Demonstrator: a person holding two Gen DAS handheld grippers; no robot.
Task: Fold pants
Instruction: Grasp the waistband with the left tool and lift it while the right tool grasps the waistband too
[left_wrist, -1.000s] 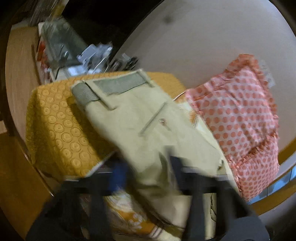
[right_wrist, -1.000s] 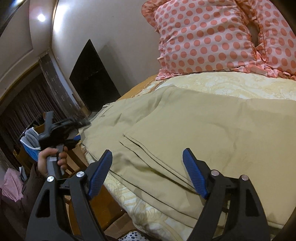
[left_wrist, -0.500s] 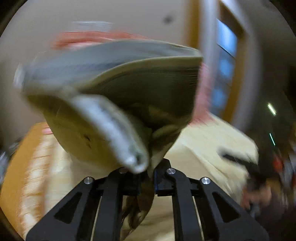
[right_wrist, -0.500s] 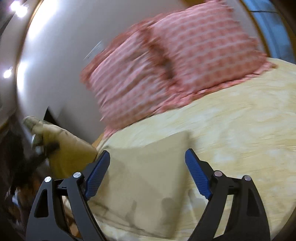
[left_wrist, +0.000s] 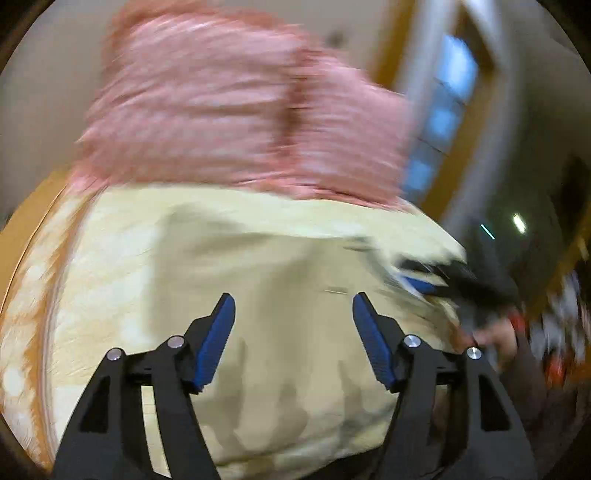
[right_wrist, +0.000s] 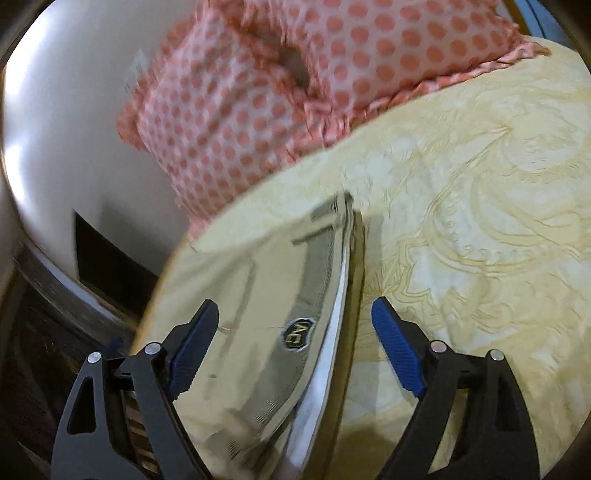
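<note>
The khaki pants (right_wrist: 258, 325) lie folded on the yellow patterned bedspread (right_wrist: 480, 206), waistband with its dark badge on top, facing my right gripper. My right gripper (right_wrist: 293, 345) is open and empty, its jaws straddling the waistband edge just above it. In the blurred left wrist view the pants (left_wrist: 288, 332) spread under my left gripper (left_wrist: 293, 321), which is open and empty above the cloth. The right gripper (left_wrist: 432, 277) shows there at the pants' far right edge.
Two pink polka-dot pillows (right_wrist: 258, 92) lean against the wall at the head of the bed; they also show in the left wrist view (left_wrist: 240, 110). A dark panel (right_wrist: 107, 266) stands by the wall left of the bed. A window (left_wrist: 443, 110) is at the right.
My left gripper lifted the waistband, carried it over onto the folded pants and let go; it now stands open. My right gripper stayed open and swung toward the waistband.
</note>
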